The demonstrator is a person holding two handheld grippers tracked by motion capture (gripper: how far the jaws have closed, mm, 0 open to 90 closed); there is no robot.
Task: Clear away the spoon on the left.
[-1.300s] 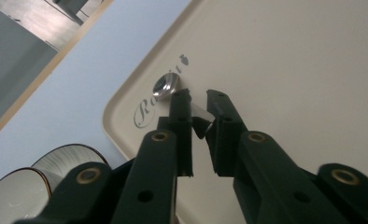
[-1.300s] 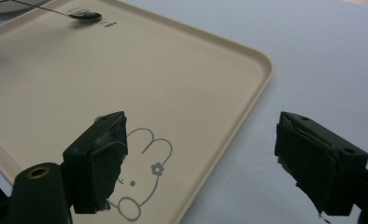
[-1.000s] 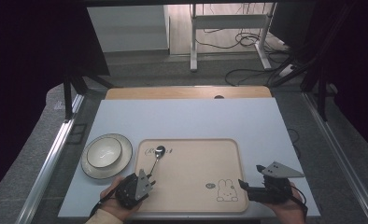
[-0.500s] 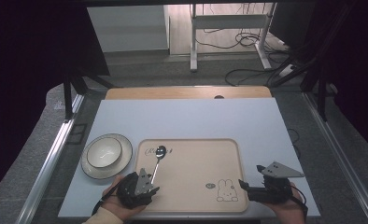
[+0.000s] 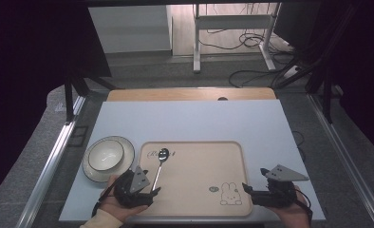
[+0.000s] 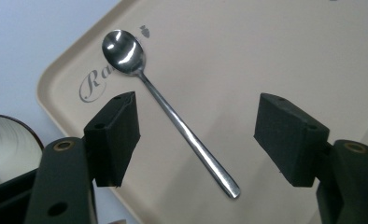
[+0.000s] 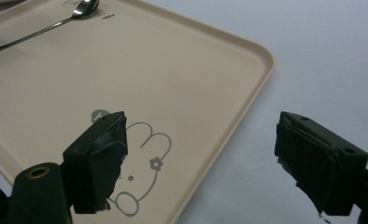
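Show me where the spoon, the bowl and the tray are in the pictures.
spoon [image 6: 173,116]: left gripper view, middle of the handle.
bowl [image 5: 106,155]: high view, inside of the bowl, which stands on a plate.
tray [image 5: 199,166]: high view, bare middle of its floor.

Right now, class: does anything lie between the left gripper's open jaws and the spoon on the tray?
Nothing visible does. The left gripper is open, and the spoon lies bare on the tray, its handle running between the jaws with no other object near it.
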